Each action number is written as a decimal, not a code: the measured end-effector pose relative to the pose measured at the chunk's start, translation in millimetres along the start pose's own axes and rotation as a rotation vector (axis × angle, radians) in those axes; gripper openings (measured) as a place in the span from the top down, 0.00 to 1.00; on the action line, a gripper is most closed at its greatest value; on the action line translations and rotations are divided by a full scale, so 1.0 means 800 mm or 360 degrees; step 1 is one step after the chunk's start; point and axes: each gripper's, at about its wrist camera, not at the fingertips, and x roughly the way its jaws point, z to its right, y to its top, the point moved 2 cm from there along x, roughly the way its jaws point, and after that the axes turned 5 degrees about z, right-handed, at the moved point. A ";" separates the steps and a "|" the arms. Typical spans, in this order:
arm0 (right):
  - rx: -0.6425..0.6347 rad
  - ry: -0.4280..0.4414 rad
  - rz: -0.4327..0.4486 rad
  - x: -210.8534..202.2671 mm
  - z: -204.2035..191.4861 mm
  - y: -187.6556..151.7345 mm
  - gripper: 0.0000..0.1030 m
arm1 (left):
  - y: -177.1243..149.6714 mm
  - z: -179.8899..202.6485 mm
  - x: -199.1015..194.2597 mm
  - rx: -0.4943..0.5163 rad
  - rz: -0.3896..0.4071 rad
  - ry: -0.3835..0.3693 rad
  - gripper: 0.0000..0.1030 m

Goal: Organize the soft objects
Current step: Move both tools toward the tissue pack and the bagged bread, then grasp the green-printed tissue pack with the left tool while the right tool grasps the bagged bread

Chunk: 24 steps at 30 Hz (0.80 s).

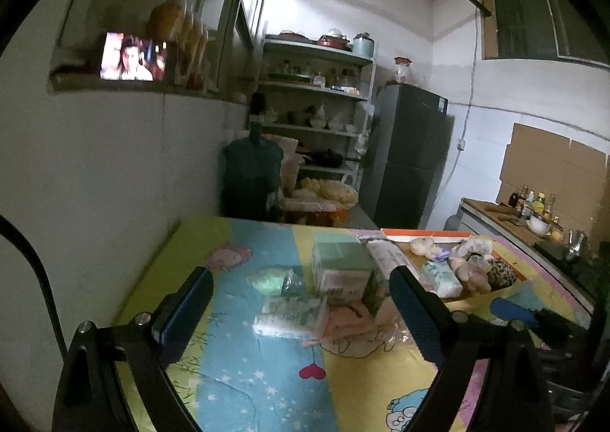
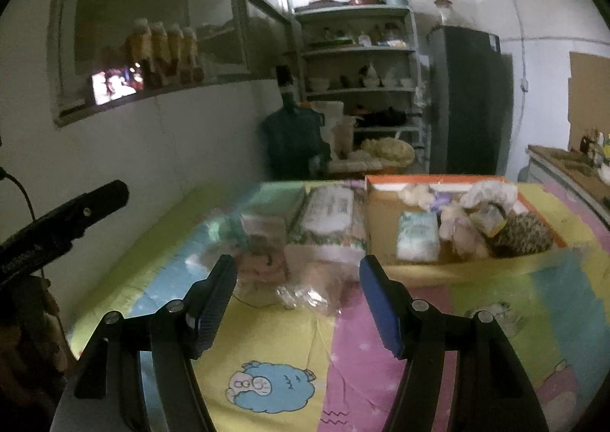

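Note:
On the cartoon-print tablecloth lies a heap of soft packs. It holds a green tissue box, a flat tissue pack, a green pouch in clear wrap and a pinkish bag. My left gripper stands open just before the flat pack, with nothing between its fingers. In the right wrist view my right gripper is open too, its fingertips short of a crinkled clear bag. An orange-rimmed cardboard box at the right holds a small tissue pack and plush items.
A wall runs along the table's left side. Behind the table stand a dark water jug, a shelf rack and a fridge. A counter with bottles lies at the right. The left gripper's body shows at the right wrist view's left edge.

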 end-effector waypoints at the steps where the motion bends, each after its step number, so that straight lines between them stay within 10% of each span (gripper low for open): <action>1: 0.0005 -0.0008 -0.0025 0.007 0.002 -0.005 0.33 | -0.003 -0.002 0.004 -0.0013 -0.0008 -0.0014 0.09; 24: 0.0192 -0.0045 -0.0364 0.123 0.031 -0.033 0.27 | -0.034 -0.035 0.061 -0.0054 -0.0201 -0.0149 0.09</action>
